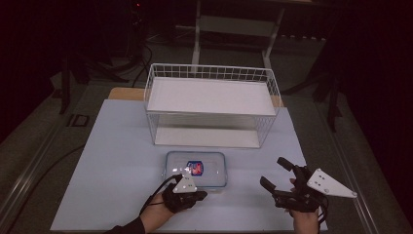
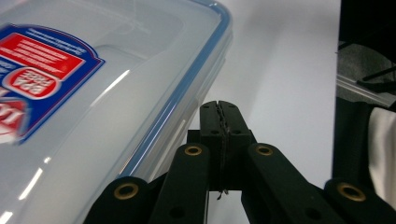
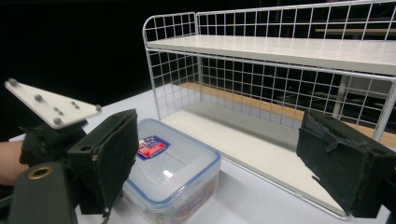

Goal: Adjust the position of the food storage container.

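Both hands rest at the near edge of a pale blue table (image 1: pixel 117 146) in a dark room. Left gripper (image 1: pixel 187 196), jaws pressed together on nothing, sits just beside the clear blue-rimmed container (image 1: pixel 196 169), centred before the white 2-shelf wire rack (image 1: pixel 211 105). Right gripper (image 1: pixel 276 174) stands apart, jaws wide. Up close, the left gripper view reads the lid's red-and-blue label (image 2: pixel 32 79).

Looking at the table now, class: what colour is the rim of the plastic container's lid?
Blue, on the clear plastic container; clearest in the left gripper view.
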{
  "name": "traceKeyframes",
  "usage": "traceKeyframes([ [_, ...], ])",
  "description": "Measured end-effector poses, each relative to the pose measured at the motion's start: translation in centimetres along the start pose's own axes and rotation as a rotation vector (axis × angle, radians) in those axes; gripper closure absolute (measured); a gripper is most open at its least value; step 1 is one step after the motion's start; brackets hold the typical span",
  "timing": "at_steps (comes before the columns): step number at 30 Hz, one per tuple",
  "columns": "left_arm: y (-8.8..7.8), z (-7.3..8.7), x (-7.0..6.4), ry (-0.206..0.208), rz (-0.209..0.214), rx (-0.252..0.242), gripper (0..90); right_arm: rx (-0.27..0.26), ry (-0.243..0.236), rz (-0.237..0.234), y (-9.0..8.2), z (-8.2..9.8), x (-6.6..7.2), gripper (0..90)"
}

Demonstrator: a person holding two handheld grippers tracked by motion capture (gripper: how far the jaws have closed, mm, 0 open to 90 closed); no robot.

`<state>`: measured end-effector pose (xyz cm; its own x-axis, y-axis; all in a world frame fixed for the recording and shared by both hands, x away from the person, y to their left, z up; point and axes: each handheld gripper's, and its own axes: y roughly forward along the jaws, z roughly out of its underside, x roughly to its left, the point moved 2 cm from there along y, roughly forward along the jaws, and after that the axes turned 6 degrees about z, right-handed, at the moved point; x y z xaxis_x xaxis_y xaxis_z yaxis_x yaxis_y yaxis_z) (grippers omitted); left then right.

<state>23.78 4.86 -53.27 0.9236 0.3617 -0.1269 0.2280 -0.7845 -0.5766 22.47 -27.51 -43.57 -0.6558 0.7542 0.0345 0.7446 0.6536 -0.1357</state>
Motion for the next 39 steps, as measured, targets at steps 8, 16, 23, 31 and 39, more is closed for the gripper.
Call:
traceKeyframes([
  [8,-5.6,0.3,1.9,-0.031,-0.110,-0.060,89.6,0.002,-0.006,0.001,0.1,0.0,0.1,12.7],
  [16,-9.7,2.0,5.4,-0.110,-0.245,-0.109,89.7,-0.007,-0.004,-0.008,0.2,0.0,0.1,12.7],
  [23,-9.3,4.9,8.2,-0.207,-0.291,-0.051,89.7,-0.008,-0.009,-0.020,0.3,0.1,0.2,12.6],
  [31,-7.7,4.9,8.6,-0.214,-0.271,-0.013,89.7,0.001,-0.005,-0.021,0.4,0.3,0.2,12.6],
  [39,-6.8,4.6,8.7,-0.218,-0.261,-0.006,89.6,0.005,-0.003,-0.024,0.5,0.4,0.1,12.6],
])
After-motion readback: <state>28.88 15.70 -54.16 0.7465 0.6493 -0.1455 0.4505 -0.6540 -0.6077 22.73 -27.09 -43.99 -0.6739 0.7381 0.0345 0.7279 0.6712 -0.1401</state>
